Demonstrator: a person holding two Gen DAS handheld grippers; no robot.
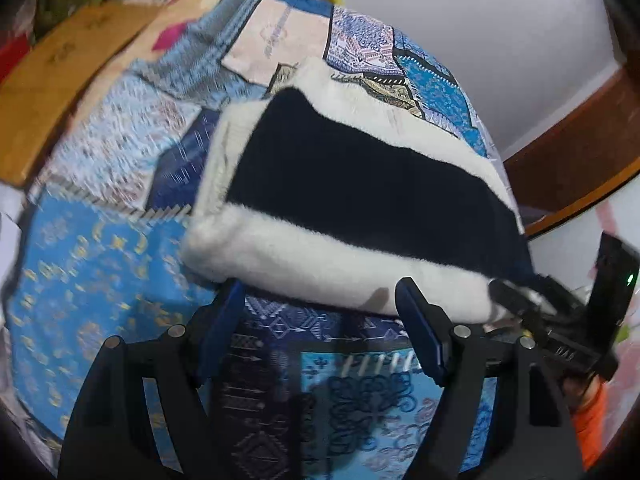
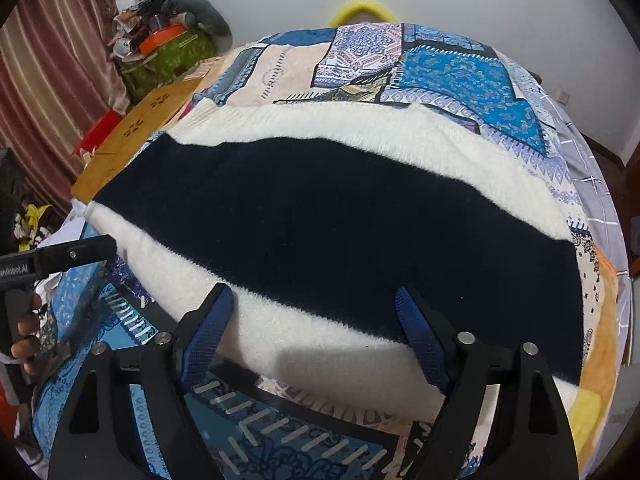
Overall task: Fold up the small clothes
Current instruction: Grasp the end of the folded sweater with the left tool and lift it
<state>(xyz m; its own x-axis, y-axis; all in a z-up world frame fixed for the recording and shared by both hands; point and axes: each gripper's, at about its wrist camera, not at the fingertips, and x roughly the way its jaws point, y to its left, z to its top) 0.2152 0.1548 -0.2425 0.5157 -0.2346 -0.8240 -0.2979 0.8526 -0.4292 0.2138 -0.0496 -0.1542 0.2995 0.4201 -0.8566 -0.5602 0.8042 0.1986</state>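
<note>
Just ahead of the left gripper (image 1: 320,300), in the left wrist view, a folded sweater (image 1: 352,208) is lying on a bed covered by a blue patchwork blanket (image 1: 100,272). The sweater is cream with a broad dark navy band across its top. The gripper is standing wide, holding nothing, its two blue-padded fingers (image 1: 420,332) reaching the sweater's near cream edge; whether they are touching it I cannot tell. Off to that gripper's right, the right gripper (image 1: 516,300) is showing at the sweater's near right corner, dark and partly hidden, with an orange sleeve (image 1: 592,420) below it. A wooden board (image 1: 60,80) is lying far to the left, beyond the blanket.

Straight in front of the right gripper (image 2: 316,308), in the right wrist view, the same sweater (image 2: 320,216) is spreading across most of the blanket (image 2: 460,68). This gripper is also standing wide and holding nothing, its fingers (image 2: 212,320) overlapping the near cream edge. To its left, the left gripper (image 2: 76,254) is hovering beside the sweater's left end, with a hand (image 2: 26,336) gripping its handle. A yellow ring (image 2: 362,10) is peeking over the far edge of the bed.
</note>
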